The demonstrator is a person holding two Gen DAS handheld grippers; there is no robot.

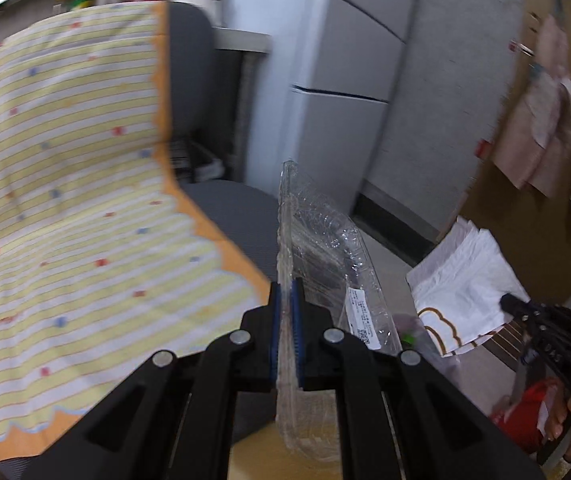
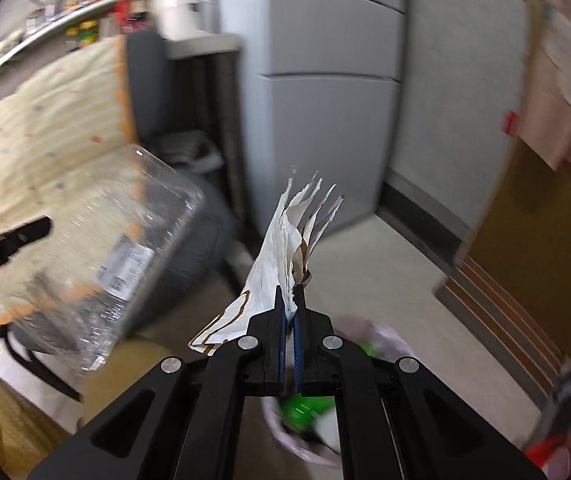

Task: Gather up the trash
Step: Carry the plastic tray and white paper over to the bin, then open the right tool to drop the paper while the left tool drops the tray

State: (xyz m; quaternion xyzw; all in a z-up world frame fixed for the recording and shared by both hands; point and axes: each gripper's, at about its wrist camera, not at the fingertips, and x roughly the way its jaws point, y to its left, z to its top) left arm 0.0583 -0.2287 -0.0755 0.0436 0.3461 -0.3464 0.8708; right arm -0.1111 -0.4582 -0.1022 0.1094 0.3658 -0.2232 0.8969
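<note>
My left gripper (image 1: 286,292) is shut on the edge of a clear plastic food container (image 1: 325,248) that carries a white label; the same container (image 2: 125,248) shows at the left of the right wrist view, with the left gripper's black tip (image 2: 33,230) on it. My right gripper (image 2: 290,296) is shut on a bunch of white paper napkins (image 2: 281,248) with brown printed lines. Those napkins (image 1: 461,292) and the right gripper's tip (image 1: 511,302) appear at the right of the left wrist view. A bin with a pale liner (image 2: 385,340) sits on the floor below the right gripper, with green rubbish (image 2: 305,406) inside.
A grey office chair (image 1: 189,80) draped with a yellow striped cloth (image 1: 65,180) stands to the left. Behind it are a grey cabinet (image 1: 345,80) and a shelf of bottles (image 2: 97,4). A brown door or panel (image 2: 533,220) is at the right. A red item (image 1: 533,404) lies low at the right.
</note>
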